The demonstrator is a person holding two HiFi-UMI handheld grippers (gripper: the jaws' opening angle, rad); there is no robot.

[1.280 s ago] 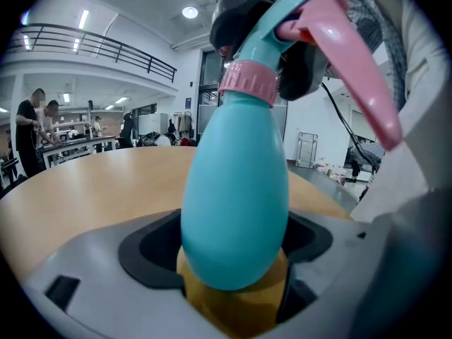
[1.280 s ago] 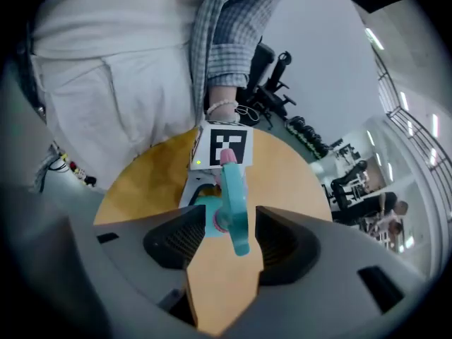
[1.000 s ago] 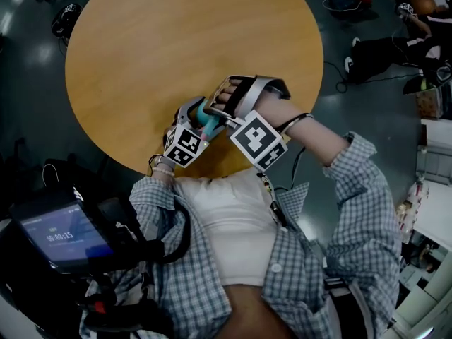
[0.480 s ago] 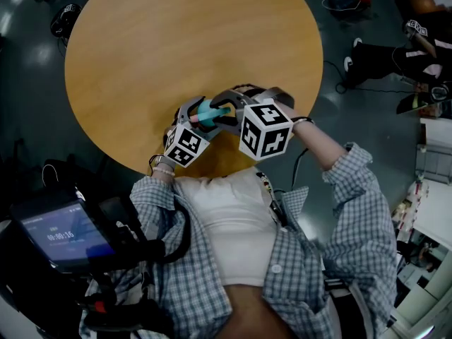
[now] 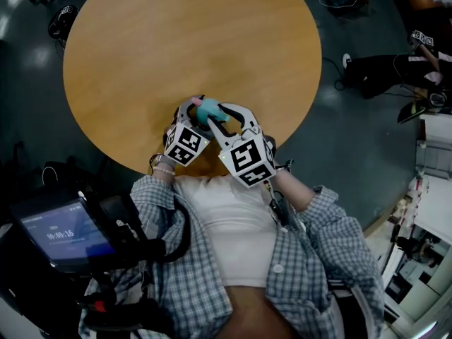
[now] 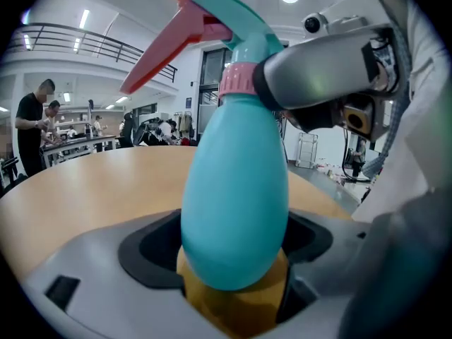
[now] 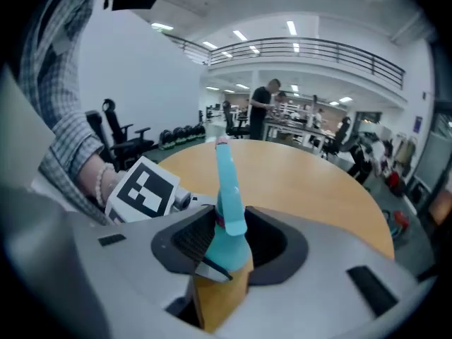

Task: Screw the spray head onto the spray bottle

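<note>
Left gripper view gave me the best look, so starting there. The teal spray bottle [image 6: 236, 203] filled the middle of the frame, roughly upright. The spray head [image 6: 219, 20] sat on its neck, with the pink trigger [image 6: 159, 55] sticking out toward the upper left. A pink collar [image 6: 236, 83] ringed the join between the two. The left gripper [image 6: 233, 260] was clamped around the fat lower part of the bottle, both dark pads snug against its sides. I couldn't tell whether the base was resting on anything.

Over in the right gripper view, the right gripper [image 7: 229, 242] had the neck end between its jaws. They'd just been closing in, and they were pinching the spray head at the collar, with the head poking up through the middle of the frame. The left gripper view backed that up, with one grey jaw coming in from the upper right and pressed against the collar.

From the head view, both tools met just below the centre of the frame, over the near edge of the round wooden table [image 5: 176, 34]. The bottle was a small teal blob between them. The left marker cube [image 5: 185, 145] and the right one [image 5: 247, 159] sat side by side right below it. A checked sleeve [image 5: 332, 239] ran off toward the lower right, and dark floor [image 5: 353, 140] surrounded the table. A person [image 6: 32, 129] stood at a bench at the left edge of the left gripper view.
</note>
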